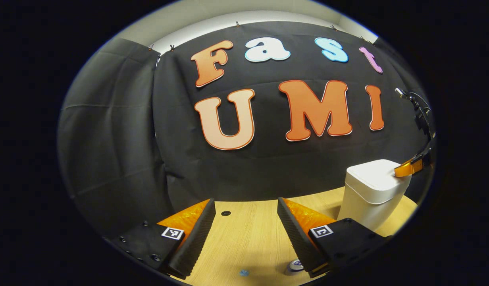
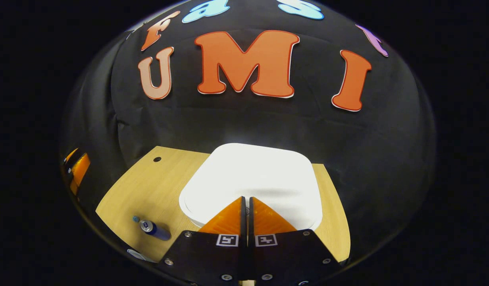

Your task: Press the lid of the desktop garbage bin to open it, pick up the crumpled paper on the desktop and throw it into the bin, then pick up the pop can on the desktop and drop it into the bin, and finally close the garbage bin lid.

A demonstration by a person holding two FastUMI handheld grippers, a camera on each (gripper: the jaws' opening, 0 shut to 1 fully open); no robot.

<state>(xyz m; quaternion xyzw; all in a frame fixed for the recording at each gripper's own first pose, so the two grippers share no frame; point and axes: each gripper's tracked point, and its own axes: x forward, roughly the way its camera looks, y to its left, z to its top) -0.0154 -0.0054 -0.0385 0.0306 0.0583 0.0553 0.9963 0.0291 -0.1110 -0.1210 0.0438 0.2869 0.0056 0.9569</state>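
The right gripper (image 2: 246, 200), fingers pressed together (holding nothing), rests on the bin lid (image 2: 252, 174); the left gripper (image 1: 246, 222) gapes empty.

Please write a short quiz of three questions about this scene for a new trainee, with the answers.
1. True or false: the bin lid is closed.
2. Which gripper has its fingers together over the lid: the left gripper or the right gripper?
3. How does the pop can sit on the desktop: upright or on its side?

Key
1. True.
2. The right gripper; the left gripper is open above the desktop.
3. On its side.
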